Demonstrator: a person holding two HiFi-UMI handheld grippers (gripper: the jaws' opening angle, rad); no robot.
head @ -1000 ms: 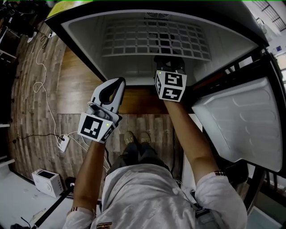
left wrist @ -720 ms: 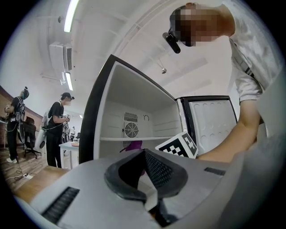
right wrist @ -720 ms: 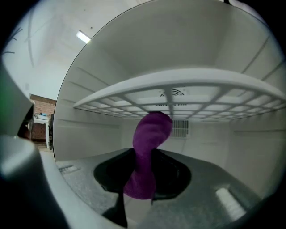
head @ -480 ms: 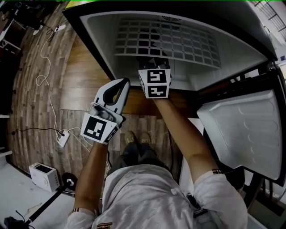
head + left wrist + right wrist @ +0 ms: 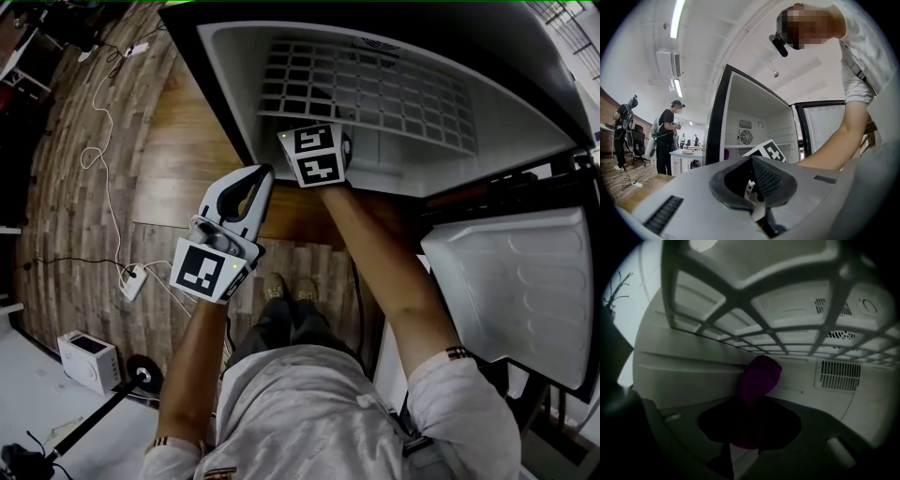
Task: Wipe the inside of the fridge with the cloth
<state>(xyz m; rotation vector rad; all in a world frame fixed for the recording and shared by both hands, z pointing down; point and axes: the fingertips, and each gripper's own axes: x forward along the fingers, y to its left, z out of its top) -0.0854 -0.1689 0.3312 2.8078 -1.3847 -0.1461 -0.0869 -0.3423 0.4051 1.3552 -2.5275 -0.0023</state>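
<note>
While the right claw (image 5: 751,427) is wiping: it is working across the fridge (image 5: 487,103) toward 9 o'clock. A second ago its marker cube (image 5: 314,155) was under the middle of the wire shelf (image 5: 375,89); now it is under the shelf's left part.
Meaning for task: the stroke is probably nearing the left wall, so the pass looks well under way; the 3 o'clock side may still need covering.
Cloth (image 5: 759,376): purple, bunched and pinched in the closed right claw, its free end pointing at the back wall below the shelf.
Left claw (image 5: 258,172): tips together, gripping nothing, hanging outside the fridge at 7 o'clock of the cube.
Writing: no brand or label is showing; the cubes are carrying only black-and-white square patterns.
</note>
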